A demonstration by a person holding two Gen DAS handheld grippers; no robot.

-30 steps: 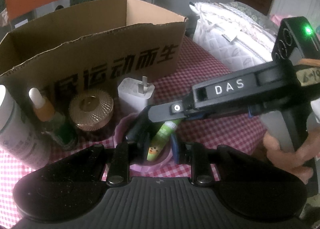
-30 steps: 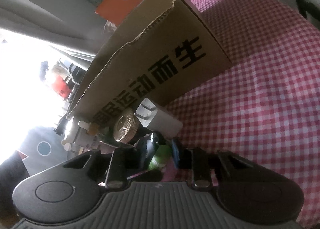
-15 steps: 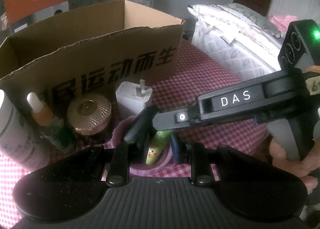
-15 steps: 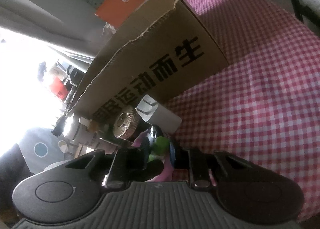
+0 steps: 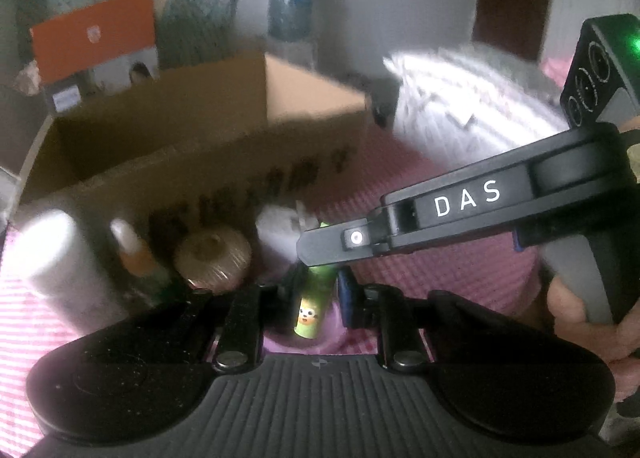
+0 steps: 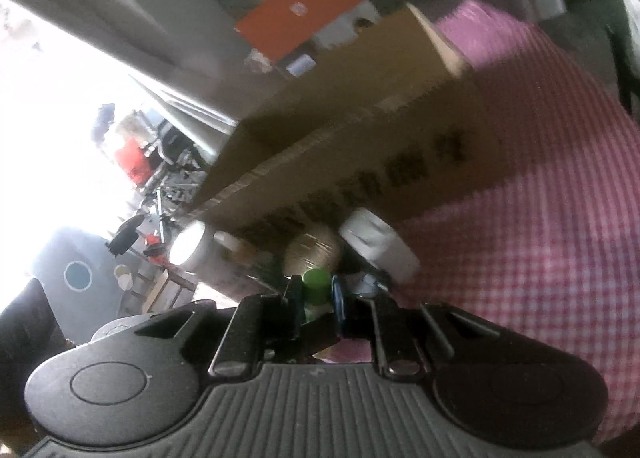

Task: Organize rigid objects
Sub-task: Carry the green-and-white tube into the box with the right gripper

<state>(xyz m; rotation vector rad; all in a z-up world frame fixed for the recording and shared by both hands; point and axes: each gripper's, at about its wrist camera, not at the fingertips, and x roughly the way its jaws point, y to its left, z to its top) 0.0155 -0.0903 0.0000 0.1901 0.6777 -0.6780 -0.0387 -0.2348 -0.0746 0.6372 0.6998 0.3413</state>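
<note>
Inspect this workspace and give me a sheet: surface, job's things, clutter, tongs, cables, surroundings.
surface: pink checked cloth, blurred.
job's things: green tube over a pink dish; white bottle, dropper bottle, gold jar and white charger lined up in front of the open cardboard box.
clutter: white quilted bag beside the box.
tongs: left gripper and right gripper both closed on the tube, the right at its cap.
cables: nothing seen.
surroundings: orange box and blue bottle behind the carton; a hand on the right handle.
</note>
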